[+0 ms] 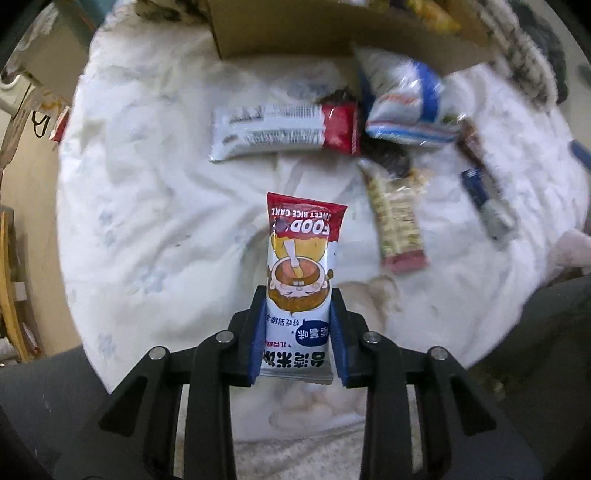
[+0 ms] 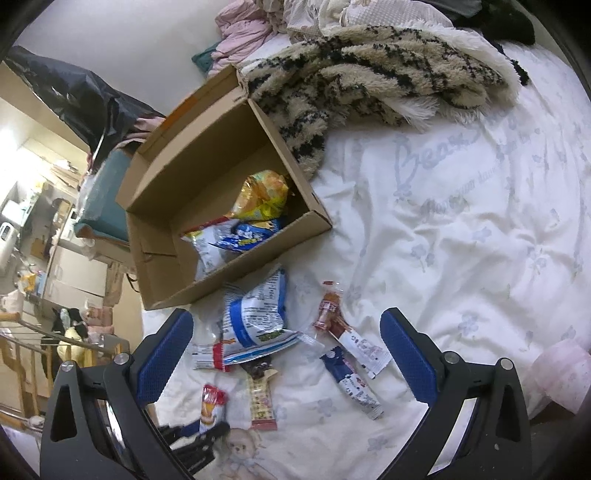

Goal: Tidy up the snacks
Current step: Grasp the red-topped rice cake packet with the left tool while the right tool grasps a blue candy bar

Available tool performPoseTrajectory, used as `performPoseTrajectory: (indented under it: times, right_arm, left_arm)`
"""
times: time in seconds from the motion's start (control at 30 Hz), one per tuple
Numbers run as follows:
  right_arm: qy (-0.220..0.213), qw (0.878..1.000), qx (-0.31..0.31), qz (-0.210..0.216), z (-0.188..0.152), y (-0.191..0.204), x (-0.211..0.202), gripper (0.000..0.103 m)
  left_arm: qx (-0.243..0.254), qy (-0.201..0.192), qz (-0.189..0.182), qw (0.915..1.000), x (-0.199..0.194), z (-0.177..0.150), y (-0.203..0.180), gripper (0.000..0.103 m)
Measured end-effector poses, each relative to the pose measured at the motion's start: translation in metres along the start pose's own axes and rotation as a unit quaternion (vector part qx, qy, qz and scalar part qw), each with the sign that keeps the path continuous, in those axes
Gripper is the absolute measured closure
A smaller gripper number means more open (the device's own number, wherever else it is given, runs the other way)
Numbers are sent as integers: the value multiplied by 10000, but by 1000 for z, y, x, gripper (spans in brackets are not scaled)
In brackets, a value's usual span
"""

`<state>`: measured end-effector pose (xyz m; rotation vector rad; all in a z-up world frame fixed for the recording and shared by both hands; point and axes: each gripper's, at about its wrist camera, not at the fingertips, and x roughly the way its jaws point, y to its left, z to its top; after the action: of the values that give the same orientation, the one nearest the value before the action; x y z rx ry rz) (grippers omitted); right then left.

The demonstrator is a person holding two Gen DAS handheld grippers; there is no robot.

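Observation:
My left gripper is shut on a sweet rice cake packet, red-topped with a cartoon face, held above the white bedsheet. It also shows in the right wrist view, with the left gripper below it. My right gripper is open and empty above the loose snacks: a blue and white bag, a white and red bar, a beige bar, a navy bar and a sausage stick. The open cardboard box holds several snacks.
A fuzzy black and cream blanket lies beside the box at the back. Pink clothing is piled behind it. The bed's left edge drops to a cluttered room. A pink object sits at the right edge.

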<state>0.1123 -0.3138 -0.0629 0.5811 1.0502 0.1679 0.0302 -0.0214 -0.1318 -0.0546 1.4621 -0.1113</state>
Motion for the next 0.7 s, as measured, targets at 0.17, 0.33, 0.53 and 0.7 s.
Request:
performPoseTrajectory:
  times: [0.17,0.33,0.53,0.7]
  right_arm:
    - [106,9999,84,-9,1,-9,-2,0]
    - [1204,9924,-29,-245,-12,-15,34,8]
    - [2222,9690,-443,-985,-37,-14,83,47]
    - [2417,9544,-943,-1474,-44,-4,106,47]
  left_arm:
    - [96,-1052,139,9943,-67,2,3,76]
    - [191,-1527,262,9877,-89,55,15,76]
    - [39,-1596,171,9870,-78,78,25,76]
    - [-360,-1259,-169,9912,-54,78,37,76]
